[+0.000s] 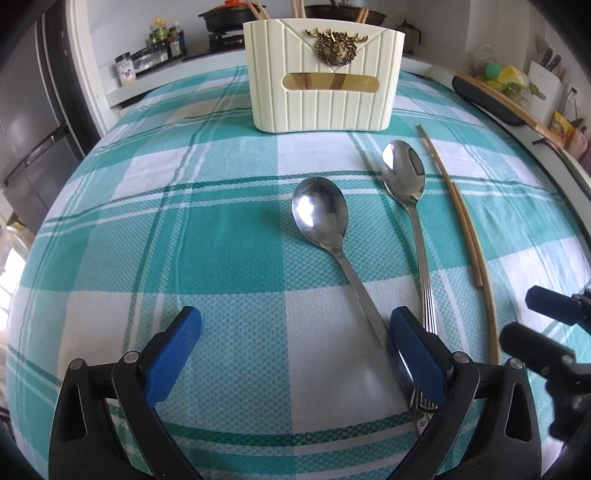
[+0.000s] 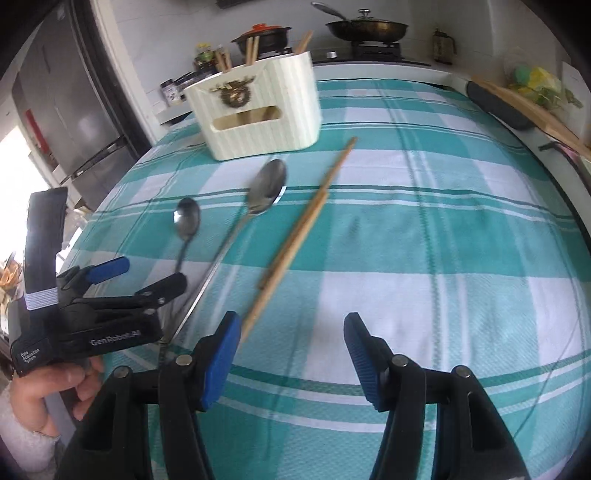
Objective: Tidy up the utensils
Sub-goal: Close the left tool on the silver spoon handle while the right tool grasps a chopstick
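Note:
Two steel spoons and a pair of wooden chopsticks (image 1: 463, 225) lie on the checked tablecloth in front of a cream utensil holder (image 1: 325, 74). My left gripper (image 1: 295, 325) is open low over the cloth. The handle of the round-bowled spoon (image 1: 319, 214) runs just inside its right finger (image 1: 413, 350). The ribbed-handled spoon (image 1: 402, 173) lies just outside that finger. My right gripper (image 2: 291, 332) is open with only cloth between its fingers. The near end of the chopsticks (image 2: 303, 229) lies beside its left finger (image 2: 221, 354). Chopsticks stand in the holder (image 2: 258, 110).
The table's right edge (image 1: 576, 177) borders a counter with a knife block and packets. A stove with a pan (image 2: 365, 27) and a pot stands behind the table, and a fridge (image 2: 66, 92) is at the left. A hand (image 2: 55, 384) holds the left gripper (image 2: 153, 274).

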Tool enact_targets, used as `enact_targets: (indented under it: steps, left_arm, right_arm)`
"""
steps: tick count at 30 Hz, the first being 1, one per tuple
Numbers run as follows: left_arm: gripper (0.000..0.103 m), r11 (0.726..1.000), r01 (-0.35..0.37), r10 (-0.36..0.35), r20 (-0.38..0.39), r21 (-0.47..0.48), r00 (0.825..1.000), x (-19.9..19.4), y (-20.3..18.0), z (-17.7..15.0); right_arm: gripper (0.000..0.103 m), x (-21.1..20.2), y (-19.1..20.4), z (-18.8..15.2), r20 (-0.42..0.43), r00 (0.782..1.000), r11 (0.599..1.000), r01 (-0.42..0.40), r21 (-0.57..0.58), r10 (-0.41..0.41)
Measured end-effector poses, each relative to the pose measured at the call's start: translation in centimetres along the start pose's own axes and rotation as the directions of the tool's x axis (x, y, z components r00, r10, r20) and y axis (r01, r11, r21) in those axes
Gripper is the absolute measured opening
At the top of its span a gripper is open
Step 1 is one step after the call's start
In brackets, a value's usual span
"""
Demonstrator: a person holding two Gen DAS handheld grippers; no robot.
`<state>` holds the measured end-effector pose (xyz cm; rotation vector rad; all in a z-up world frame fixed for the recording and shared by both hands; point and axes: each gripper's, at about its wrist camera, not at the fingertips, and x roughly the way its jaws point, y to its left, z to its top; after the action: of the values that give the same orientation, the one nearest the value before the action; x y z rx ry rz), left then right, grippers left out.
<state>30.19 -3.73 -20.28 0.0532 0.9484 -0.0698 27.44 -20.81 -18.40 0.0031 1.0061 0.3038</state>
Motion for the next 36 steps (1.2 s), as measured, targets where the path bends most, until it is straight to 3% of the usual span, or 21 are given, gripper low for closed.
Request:
enact_targets:
  steps: [2, 3, 4, 6, 9, 16, 18, 19, 21, 23, 28, 36]
  left_arm:
    - [0.102, 1.0, 0.01, -0.01, -0.003, 0.012, 1.0, -0.3, 0.0, -0.3]
    - [0.102, 1.0, 0.016, -0.016, -0.006, 0.017, 1.0, -0.3, 0.1, -0.5]
    - [0.102, 1.0, 0.02, -0.02, -0.006, 0.02, 1.0, -0.4, 0.3, -0.6]
    - [0.102, 1.0, 0.023, -0.023, -0.011, 0.016, 1.0, -0.6, 0.9, -0.8]
    - [0.102, 1.0, 0.019, -0.019, -0.012, 0.01, 1.0, -0.7, 1.8, -0.9]
    - [0.102, 1.0, 0.006, -0.005, -0.01, 0.01, 1.0, -0.8, 2.2, -1.2]
    - [0.103, 1.0, 0.015, -0.015, -0.013, 0.009, 1.0, -0.7, 2.2, -1.1]
    - [0.103, 1.0, 0.021, -0.021, -0.014, 0.011, 1.0, -0.7, 2.2, -1.0]
    - [0.103, 0.999, 0.027, -0.027, -0.013, 0.019, 1.0, -0.6, 2.3, -1.0]
    - [0.103, 0.999, 0.029, -0.029, -0.012, 0.027, 1.0, -0.7, 2.2, -1.1]
    - [0.103, 0.999, 0.043, -0.043, -0.008, 0.028, 0.999, -0.6, 2.4, -1.1]
    - [0.103, 0.999, 0.04, -0.04, -0.006, 0.03, 0.999, -0.6, 2.3, -1.1]
  right_arm:
    - [0.055, 0.9, 1.5, -0.2, -0.018, 0.999, 0.997, 0.048, -0.063, -0.05]
    - [0.043, 1.0, 2.2, -0.4, -0.005, 0.995, 0.989, 0.099, -0.107, -0.1]
    - [0.038, 1.0, 2.5, -0.5, 0.002, 0.991, 0.982, 0.132, -0.137, -0.133]
    - [0.023, 0.8, 1.9, -0.6, 0.001, 0.989, 0.98, 0.146, -0.132, -0.147]
    - [0.014, 0.0, -0.2, -0.9, 0.003, 0.983, 0.978, 0.185, -0.102, -0.185]
    - [0.014, -2.1, -6.0, -2.3, 0.002, 0.95, 0.95, 0.311, 0.012, -0.311]
    - [0.019, -2.5, -6.8, -2.5, 0.004, 0.947, 0.947, 0.32, 0.027, -0.32]
    - [0.021, -2.5, -6.9, -2.5, 0.007, 0.948, 0.947, 0.319, 0.025, -0.32]
    - [0.038, -2.4, -6.9, -2.4, 0.014, 0.951, 0.951, 0.31, 0.016, -0.31]
    - [0.048, -2.1, -6.9, -2.2, 0.02, 0.956, 0.957, 0.291, 0.005, -0.291]
    - [0.05, -1.8, -8.2, -2.3, 0.061, 0.974, 0.976, 0.216, 0.044, -0.218]
    - [0.053, -1.7, -8.1, -2.3, 0.069, 0.973, 0.976, 0.217, 0.021, -0.218]
